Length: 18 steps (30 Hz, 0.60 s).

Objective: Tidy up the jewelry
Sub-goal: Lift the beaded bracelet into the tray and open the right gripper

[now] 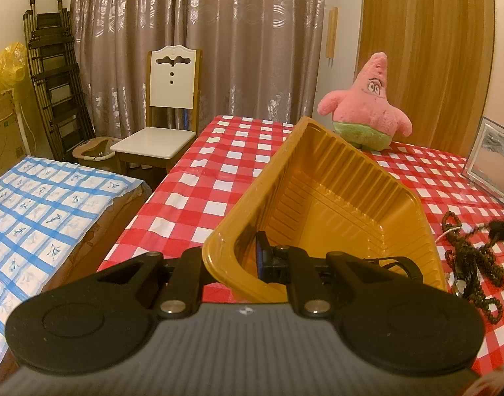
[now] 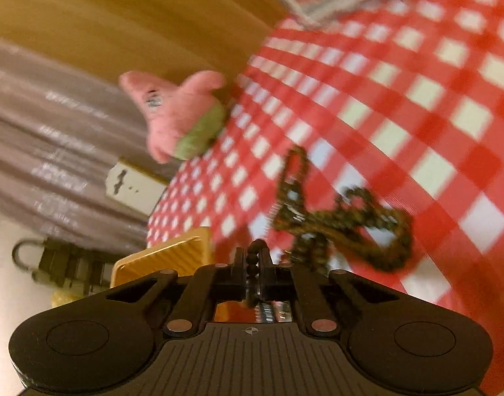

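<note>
Golden-yellow ribbed plastic fills the left wrist view, where a rectangular tray is held tilted above a table covered in a red-and-white checked cloth. The near wall of the tray is clamped by the left gripper, one finger set inside the tray and the other outside, jaws closed on the rim. To the right of the tray, a tangle of dark brown beaded jewelry is seen lying on the cloth, with a pale cord running through it and a small metal piece at its near end. A pink starfish plush toy with green shorts is stood at the far side of the table, and a framed picture is propped at the far right edge. Beyond the table, a white-backed wooden chair is placed before grey patterned curtains, with a folded rack leaned in the left corner and a blue-checked cover spread at the near left.

In the blurred, rotated right wrist view, a strand of dark beads is pinched between the closed fingers of the right gripper. The rest of the beaded jewelry is shown in loops just ahead of the fingers over the checked cloth; whether it rests on the cloth cannot be told. The tray is glimpsed at the left, and the plush toy beyond it.
</note>
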### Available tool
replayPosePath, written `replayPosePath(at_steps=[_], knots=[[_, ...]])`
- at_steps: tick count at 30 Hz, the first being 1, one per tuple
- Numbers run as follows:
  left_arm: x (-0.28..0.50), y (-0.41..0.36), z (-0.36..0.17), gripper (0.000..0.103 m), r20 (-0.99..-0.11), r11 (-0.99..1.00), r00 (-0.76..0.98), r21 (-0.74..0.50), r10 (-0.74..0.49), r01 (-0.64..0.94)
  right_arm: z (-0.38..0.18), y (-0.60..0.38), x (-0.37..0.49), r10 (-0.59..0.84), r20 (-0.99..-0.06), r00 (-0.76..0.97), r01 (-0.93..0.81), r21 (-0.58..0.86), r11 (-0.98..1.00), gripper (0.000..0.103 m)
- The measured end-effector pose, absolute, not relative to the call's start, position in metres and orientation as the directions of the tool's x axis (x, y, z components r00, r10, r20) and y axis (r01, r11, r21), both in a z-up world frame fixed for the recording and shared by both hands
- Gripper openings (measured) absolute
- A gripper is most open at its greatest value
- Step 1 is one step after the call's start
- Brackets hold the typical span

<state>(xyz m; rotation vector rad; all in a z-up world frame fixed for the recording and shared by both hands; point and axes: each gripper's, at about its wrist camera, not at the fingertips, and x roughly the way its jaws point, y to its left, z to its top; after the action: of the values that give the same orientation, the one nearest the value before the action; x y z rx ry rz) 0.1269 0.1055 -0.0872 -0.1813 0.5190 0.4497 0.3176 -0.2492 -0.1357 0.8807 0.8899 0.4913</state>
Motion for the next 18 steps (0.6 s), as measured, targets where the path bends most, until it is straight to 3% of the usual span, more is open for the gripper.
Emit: replayPosePath(at_steps=[10,18], knots=[[0.127,0.106,-0.087,0.012,-0.515,0.887,0.773,-0.053,0.37,-0.459,-0.085,-0.2,0.301,0.817,-0.34,0.466,-0.257,0.831,0.493,0.007],[0.127,0.107,-0.087,0.012,-0.517,0.885,0.772,-0.054,0.371,-0.462,-0.09,-0.123,0.272,0.888,-0.391,0.244,-0.366,0.81,0.457,0.007]])
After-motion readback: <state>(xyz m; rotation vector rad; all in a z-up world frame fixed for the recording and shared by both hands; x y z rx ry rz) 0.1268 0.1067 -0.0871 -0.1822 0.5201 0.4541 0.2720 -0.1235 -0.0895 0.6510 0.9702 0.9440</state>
